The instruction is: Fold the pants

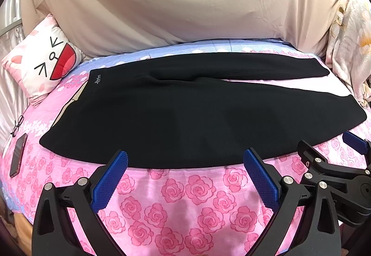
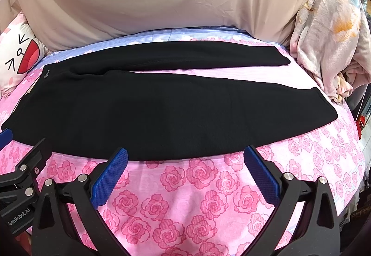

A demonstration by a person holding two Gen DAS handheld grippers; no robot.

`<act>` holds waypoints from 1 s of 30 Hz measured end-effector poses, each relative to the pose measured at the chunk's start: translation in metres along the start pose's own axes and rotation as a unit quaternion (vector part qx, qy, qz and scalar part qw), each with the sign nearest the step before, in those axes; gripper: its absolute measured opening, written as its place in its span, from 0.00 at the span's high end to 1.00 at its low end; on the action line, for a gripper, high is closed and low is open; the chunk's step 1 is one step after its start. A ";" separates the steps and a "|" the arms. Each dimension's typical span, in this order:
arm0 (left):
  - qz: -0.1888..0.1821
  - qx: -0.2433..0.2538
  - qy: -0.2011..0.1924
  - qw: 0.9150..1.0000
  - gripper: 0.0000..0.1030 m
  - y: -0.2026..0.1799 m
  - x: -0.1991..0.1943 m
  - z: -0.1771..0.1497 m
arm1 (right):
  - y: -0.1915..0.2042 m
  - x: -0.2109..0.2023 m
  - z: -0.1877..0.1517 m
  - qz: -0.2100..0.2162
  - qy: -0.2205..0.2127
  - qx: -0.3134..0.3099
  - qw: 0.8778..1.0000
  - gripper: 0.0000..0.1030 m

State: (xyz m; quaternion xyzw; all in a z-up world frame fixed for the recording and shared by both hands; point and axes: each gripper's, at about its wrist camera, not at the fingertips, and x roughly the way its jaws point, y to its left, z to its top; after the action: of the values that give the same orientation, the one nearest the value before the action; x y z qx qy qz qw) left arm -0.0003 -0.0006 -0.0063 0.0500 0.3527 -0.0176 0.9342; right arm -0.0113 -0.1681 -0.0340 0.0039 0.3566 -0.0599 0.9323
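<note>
left wrist view shows your left gripper (image 1: 185, 161) with its blue pads spread wide and nothing between them, poised just above the near edge of the black pants (image 1: 185, 112). right wrist view shows the same for your right gripper (image 2: 185, 158): jaws apart, empty, at the near edge further toward the leg ends. the pants lie flat on the rose-print bedsheet (image 1: 176, 205), waistband to your left near the cartoon pillow (image 1: 44, 63), both legs running to your right toward the crumpled floral blanket (image 2: 329, 31). the two legs are splayed, with a strip of pink sheet showing between them, so no fold looks to be made yet; you seem to be at the very start. what is left, as far as you can judge, is the whole job: bring one leg over the other so they stack, then fold the length down once or twice into a compact bundle. the near leg edge is right under both grippers, so that looks like your natural first pinch. a phone (image 1: 18, 154) and glasses (image 1: 17, 126) sit on the sheet at the left, apart from the pants.
</note>
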 end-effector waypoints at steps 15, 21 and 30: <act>0.001 -0.001 0.002 1.000 0.05 0.000 -0.001 0.001 | 0.001 0.000 0.000 0.000 0.001 -0.001 1.000 0.05; 0.001 -0.002 0.002 1.000 0.05 0.000 -0.001 0.001 | 0.001 0.000 0.000 0.001 0.002 -0.001 1.000 0.05; 0.001 -0.001 0.003 1.000 0.05 0.001 -0.001 0.002 | 0.001 0.000 0.000 0.002 0.002 -0.001 1.000 0.05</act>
State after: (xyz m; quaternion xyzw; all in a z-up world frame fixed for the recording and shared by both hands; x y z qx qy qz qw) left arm 0.0003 -0.0001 -0.0042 0.0493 0.3557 -0.0162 0.9332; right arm -0.0111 -0.1675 -0.0342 0.0039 0.3587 -0.0582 0.9316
